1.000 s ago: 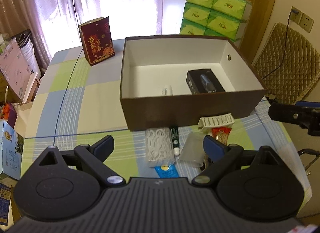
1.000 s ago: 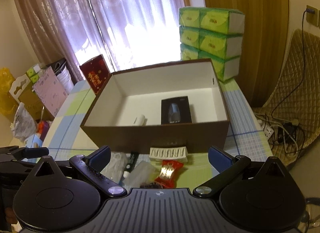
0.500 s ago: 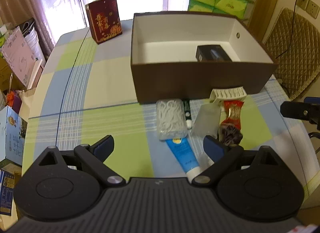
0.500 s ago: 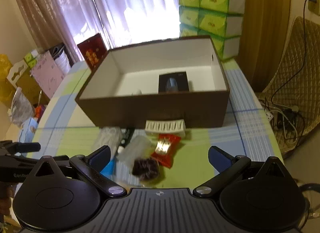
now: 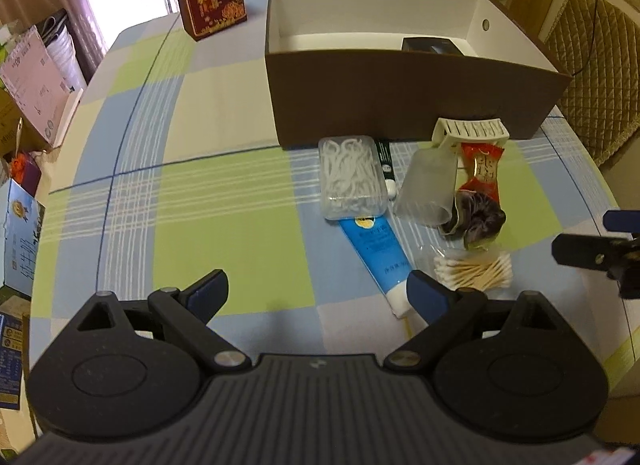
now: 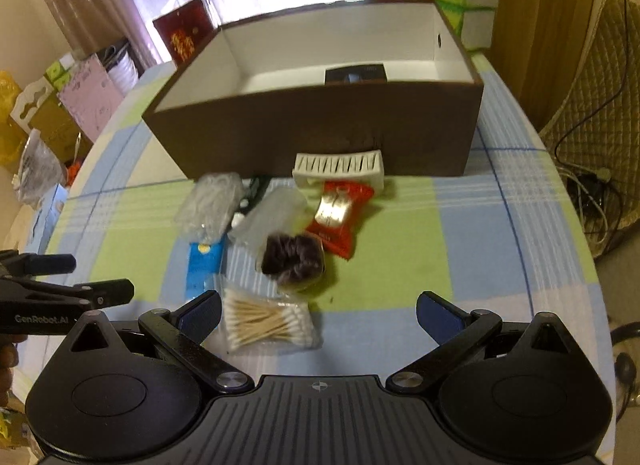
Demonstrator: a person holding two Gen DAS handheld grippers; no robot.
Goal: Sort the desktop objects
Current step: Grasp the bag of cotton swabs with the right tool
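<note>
Sitting at the back of the checked table (image 5: 208, 169) is the big brown box (image 5: 400, 105), white inside, open top, and the only thing I can make out in it is a small black box (image 5: 432, 45) near the right end, the rest of its floor is hidden behind the front wall from here. All the loose stuff is bunched up on the cloth right in front of that wall. Going by size: a blue tube (image 5: 378, 253) lying flat with its white cap toward the camera, a clear case of floss picks (image 5: 352, 177) just above it and overlapping its top end, a frosted plastic cup (image 5: 428, 189) tipped on its side, a white slotted rack (image 5: 470, 131) right up against the box, a bag of cotton swabs (image 6: 266, 323) nearest the grippers, a red candy wrapper (image 6: 340, 217) below the rack, a dark hair scrunchie (image 6: 294, 259) at the mouth of the cup, and a skinny dark pen (image 5: 386, 167) wedged between the floss case and the cup. Left gripper (image 5: 318, 297) hangs over the table with its jaws spread wide, nothing in them, its right finger by the tube's cap. Right gripper (image 6: 320, 315) is the same deal, wide apart and empty, with the swab bag beside its left finger.
</note>
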